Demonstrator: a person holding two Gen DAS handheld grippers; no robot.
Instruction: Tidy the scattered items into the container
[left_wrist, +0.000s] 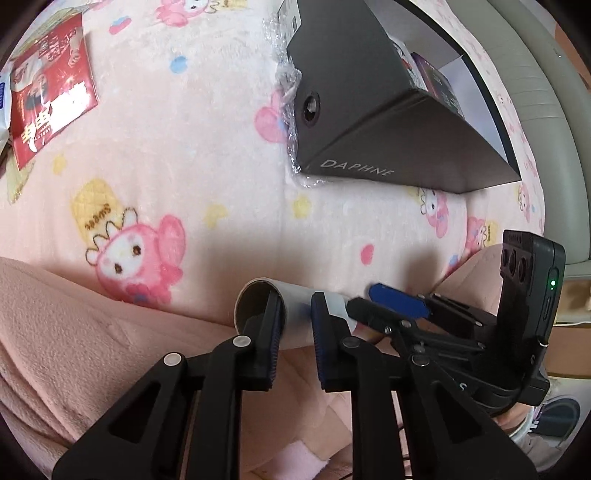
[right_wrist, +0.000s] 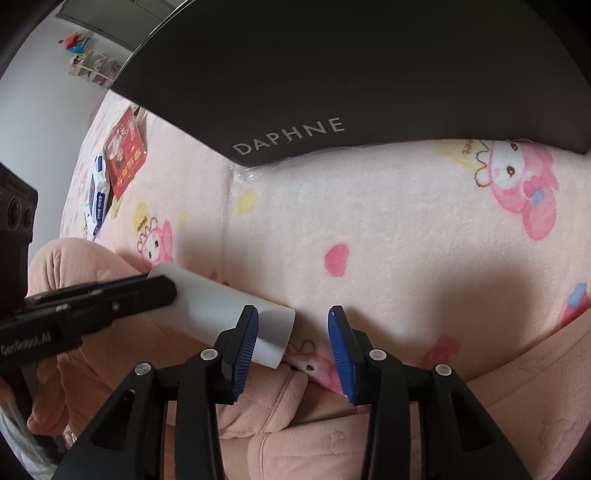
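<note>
While left jaws pinch roll (left_wrist: 295, 306) (wall), right agape

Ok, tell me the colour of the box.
Dark grey, nearly black, with pale DAPHNE lettering on the box. Right wrist view shows it best.

A pink blanket (left_wrist: 229, 147) printed with cartoon bunnies is lying under everything, and a plain peach fleece (left_wrist: 74, 332) is bunching along its near edge. Bubble wrap (left_wrist: 291, 88) is peeking out beside and under the dark box. In the right wrist view a white wall (right_wrist: 40, 92) is showing at far left, with a small shelf (right_wrist: 94, 68) of colourful bits standing against it.
</note>
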